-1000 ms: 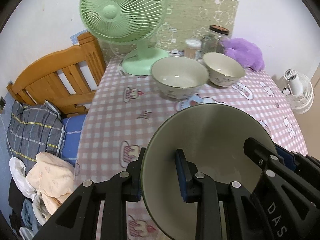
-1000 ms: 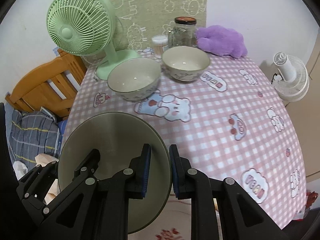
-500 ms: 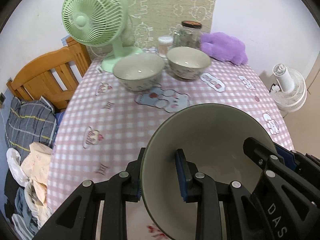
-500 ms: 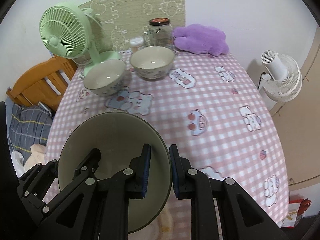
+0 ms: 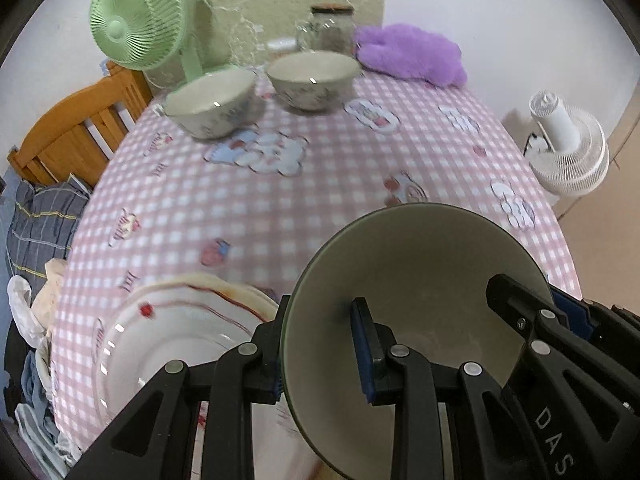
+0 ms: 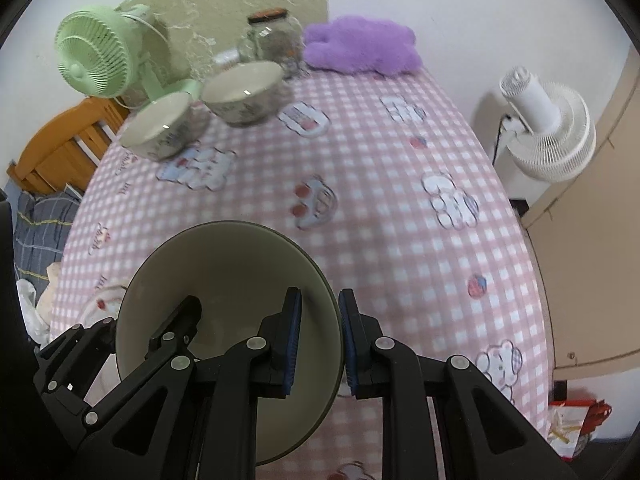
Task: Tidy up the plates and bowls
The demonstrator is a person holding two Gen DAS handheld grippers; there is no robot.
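Risk first: we hold one green bowl (image 5: 420,300) by opposite rim edges, the left hand-held gripper (image 5: 320,354) clenched on its left wall, the right hand-held gripper (image 6: 318,344) clenched on its right wall. If our hands drift apart or twist unevenly, the rim could slip from the pads (image 6: 292,340) and drop onto the plates (image 5: 172,344) stacked just below-left, chipping them. The bowl hangs above the near edge of the desk (image 5: 320,184), well apart from the two patterned bowls (image 5: 312,80) at the far end. It is round, so it has no long axis; its mouth tilts up and toward us.
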